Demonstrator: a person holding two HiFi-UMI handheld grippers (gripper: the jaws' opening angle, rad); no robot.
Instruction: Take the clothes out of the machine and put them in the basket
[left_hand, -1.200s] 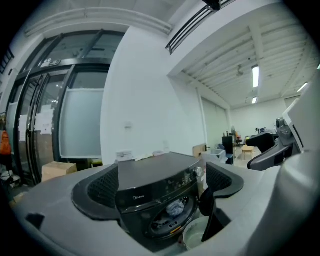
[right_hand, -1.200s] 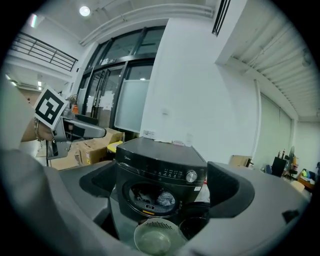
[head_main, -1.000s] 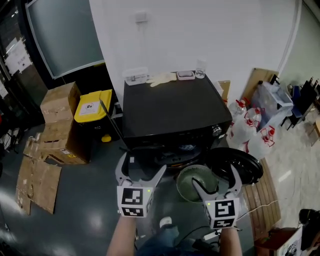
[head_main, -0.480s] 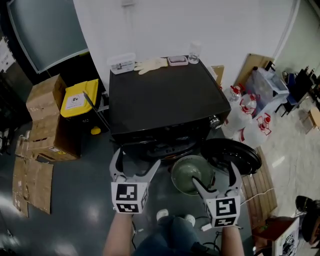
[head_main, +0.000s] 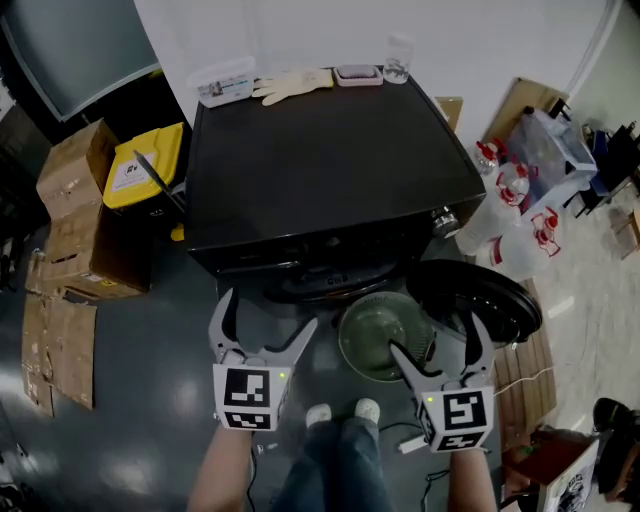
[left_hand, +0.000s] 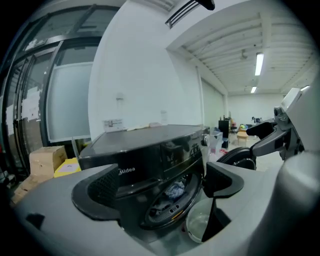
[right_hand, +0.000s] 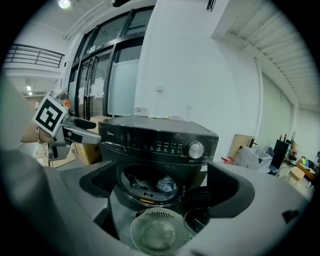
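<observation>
A black front-loading washing machine (head_main: 330, 170) stands ahead with its round door (head_main: 478, 298) swung open to the right. Crumpled clothes (right_hand: 162, 184) lie inside the drum, also visible in the left gripper view as clothes (left_hand: 175, 190). A round green basket (head_main: 378, 335) sits on the floor just below the drum opening. My left gripper (head_main: 265, 325) is open and empty, held in front of the machine's lower left. My right gripper (head_main: 438, 345) is open and empty too, hovering over the basket's right rim and the door.
Cardboard boxes (head_main: 80, 200) and a yellow-lidded bin (head_main: 140, 165) stand left of the machine. Water jugs (head_main: 505, 215) and a wooden pallet (head_main: 525, 375) are at the right. A glove (head_main: 292, 85), a box and a cup lie on the machine top. The person's feet (head_main: 340, 410) are below.
The person has stepped closer to the machine, which now fills more of the head view. Both grippers stayed open and came nearer the drum opening and basket.
</observation>
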